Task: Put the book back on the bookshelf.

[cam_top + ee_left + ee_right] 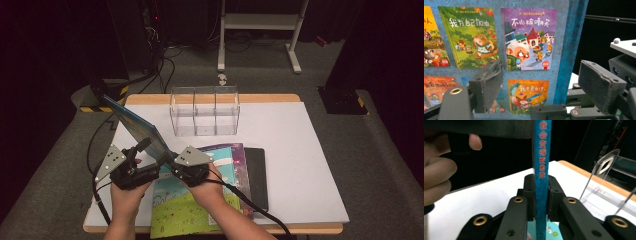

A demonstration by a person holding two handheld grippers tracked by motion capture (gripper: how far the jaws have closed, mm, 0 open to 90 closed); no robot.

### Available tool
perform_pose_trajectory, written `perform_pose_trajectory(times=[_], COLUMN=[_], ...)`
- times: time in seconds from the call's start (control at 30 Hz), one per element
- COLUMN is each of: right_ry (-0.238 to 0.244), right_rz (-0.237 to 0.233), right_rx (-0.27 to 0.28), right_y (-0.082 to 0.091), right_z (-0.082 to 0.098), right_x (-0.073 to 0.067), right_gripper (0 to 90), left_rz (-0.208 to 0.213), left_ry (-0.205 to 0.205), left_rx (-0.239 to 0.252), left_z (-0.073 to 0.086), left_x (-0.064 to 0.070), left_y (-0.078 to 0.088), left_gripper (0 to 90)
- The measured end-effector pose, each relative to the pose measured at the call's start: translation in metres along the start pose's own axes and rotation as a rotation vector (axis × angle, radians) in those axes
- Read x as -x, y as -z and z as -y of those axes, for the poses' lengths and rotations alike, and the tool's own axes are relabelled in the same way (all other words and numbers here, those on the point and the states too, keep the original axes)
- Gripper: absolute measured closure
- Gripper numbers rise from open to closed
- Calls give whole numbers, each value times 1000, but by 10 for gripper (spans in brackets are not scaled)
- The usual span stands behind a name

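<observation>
1. Here, left of centre in the high view, a thin blue book [137, 127] stands tilted on edge above the white table [295, 150], its upper corner pointing to the upper left of the frame.
2. The right gripper [541, 195] is clamped on the book's spine: in the right gripper view both black jaws press against the blue spine, which runs straight up the middle of the frame.
3. Red Chinese characters run down that spine; the lower ones read 变得更勇敢 or close to it, though they are small and blurred.
4. The left gripper [540, 87] is released; in the left gripper view its jaws stand wide apart in the lower part of the frame, with the book's back cover behind them and nothing pinched between the pads.
5. That cover shows small pictures of other books in the series. Upper left, a green one reads 我为自己加油; upper centre, a purple one reads 不怕被嘲笑; lower centre, an orange one has a title too blurred to read fully.
6. In the high view a stack of books [200, 195] lies flat at lower centre, under the hands, with a green-and-blue cover on top and a dark one at its right.
7. A clear plastic rack [205, 112] with three slots stands near the table's far edge, upper centre.
</observation>
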State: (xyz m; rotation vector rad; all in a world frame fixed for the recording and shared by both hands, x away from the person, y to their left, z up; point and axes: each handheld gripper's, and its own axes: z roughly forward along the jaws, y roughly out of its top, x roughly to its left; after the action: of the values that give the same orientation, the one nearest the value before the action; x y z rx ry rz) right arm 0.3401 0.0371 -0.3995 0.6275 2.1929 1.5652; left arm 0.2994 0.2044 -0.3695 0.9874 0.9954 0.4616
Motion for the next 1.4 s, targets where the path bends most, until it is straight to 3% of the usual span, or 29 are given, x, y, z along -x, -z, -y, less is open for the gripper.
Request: perform_pose_trajectory(times=[0.07, 0.23, 0.5, 0.87, 1.03, 1.17, 1.3, 1.33, 1.4], right_ry=[-20, -9, -1, 2, 10, 27, 5, 1, -7], right_rz=[-20, -44, -115, -141, -152, -130, -93, -36, 17], right_rx=[2, -7, -23, -32, -45, -35, -29, -27, -34], right_y=[2, 8, 4, -1, 10, 28, 45, 61, 77], right_z=[0, 2, 6, 7, 8, 9, 11, 16, 23], right_x=[1, -4, -20, -27, -26, -20, -6, 8, 23], right_gripper=[741, 687, 670, 658, 632, 579, 541, 527, 521], left_rz=[-10, -28, -102, -156, -163, -172, -183, -190, -195], left_ry=[3, -3, -42, -82, -91, -101, -103, -104, -106], left_rx=[5, 13, 22, 40, 40, 38, 35, 34, 32], left_z=[0, 0, 0, -2, -2, -4, -5, -6, -8], left_x=[0, 1, 2, 0, 0, -2, -5, -5, -7], left_y=[0, 1, 3, 7, 8, 9, 11, 11, 12], left_gripper=[193, 186, 191, 273, 291, 304, 306, 307, 308])
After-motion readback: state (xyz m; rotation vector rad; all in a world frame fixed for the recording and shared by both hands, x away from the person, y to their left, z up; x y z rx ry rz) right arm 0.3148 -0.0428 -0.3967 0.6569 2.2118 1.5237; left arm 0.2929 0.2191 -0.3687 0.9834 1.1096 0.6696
